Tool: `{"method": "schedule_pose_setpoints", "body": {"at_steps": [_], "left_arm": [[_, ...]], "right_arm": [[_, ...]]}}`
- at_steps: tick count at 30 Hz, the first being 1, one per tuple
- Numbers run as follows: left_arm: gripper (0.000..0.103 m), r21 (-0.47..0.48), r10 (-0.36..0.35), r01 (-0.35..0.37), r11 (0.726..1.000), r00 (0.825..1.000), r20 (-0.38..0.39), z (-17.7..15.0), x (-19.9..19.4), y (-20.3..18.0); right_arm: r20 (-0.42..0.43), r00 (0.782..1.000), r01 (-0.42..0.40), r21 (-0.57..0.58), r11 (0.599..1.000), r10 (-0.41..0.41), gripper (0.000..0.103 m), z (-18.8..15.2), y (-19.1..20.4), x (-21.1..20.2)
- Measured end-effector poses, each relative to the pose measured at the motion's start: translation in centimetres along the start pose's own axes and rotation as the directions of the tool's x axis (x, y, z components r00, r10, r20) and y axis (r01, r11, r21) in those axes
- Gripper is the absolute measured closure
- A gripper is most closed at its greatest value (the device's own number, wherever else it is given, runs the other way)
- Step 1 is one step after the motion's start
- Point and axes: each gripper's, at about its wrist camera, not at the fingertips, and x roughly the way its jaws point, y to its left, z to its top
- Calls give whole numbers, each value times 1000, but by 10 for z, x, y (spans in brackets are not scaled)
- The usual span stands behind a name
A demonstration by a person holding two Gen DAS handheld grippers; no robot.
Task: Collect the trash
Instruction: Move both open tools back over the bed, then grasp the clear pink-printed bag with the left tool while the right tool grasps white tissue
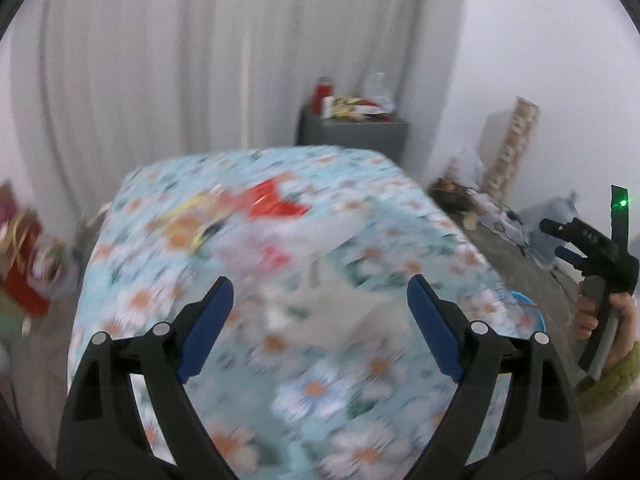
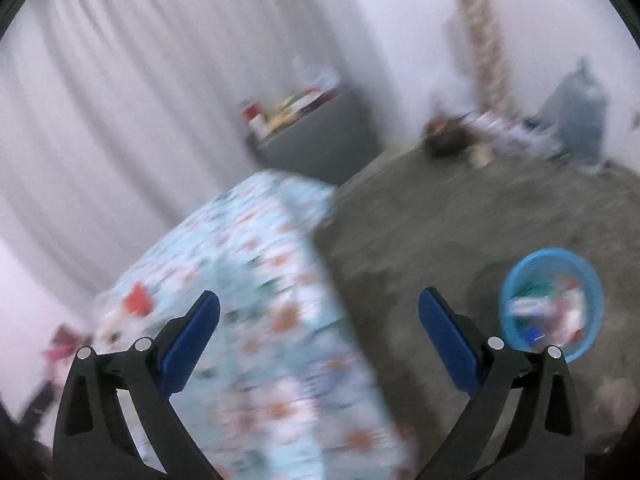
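Red wrapper lying on floral-cloth desk, far half, amid blurred trash; no print legible, long axis unreadable thru blur. Blue basket on floor, holding scraps. Left hand-held gripper wide, empty. Right hand-held gripper wide, empty too.

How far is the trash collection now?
Partly done: the blue basket on the floor already holds several wrappers. Nothing is in hand: the left gripper and right gripper are both open and empty. Left: the red wrapper and other blurred scraps on the flowered table.
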Motion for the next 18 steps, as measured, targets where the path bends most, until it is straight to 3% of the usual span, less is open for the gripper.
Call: {"method": "schedule_pose_setpoints", "body": {"at_steps": [3,8,11,15,18], "left_arm": [[19,-46,13,-14,999,1000,-14,-15,-1,17],[19,-79,11,-13,997,1000,-15,-22,9,30],[19,-105,-11,11,994,1000,-1,-17,17,37],[19,-121,-17,17,993,1000,2,-8,32,45],[19,-150,-43,42,988,999,-1,-1,42,55]], "right_arm": [[-89,991,-104,-23,994,101,6,-9,25,15],[-183,962,-218,-63,974,204,6,-25,63,30],[-243,930,-302,-81,950,275,7,-39,84,33],[-299,907,-340,-101,935,298,13,-48,105,46],[-357,866,-393,-53,918,350,16,-50,117,62]]}}
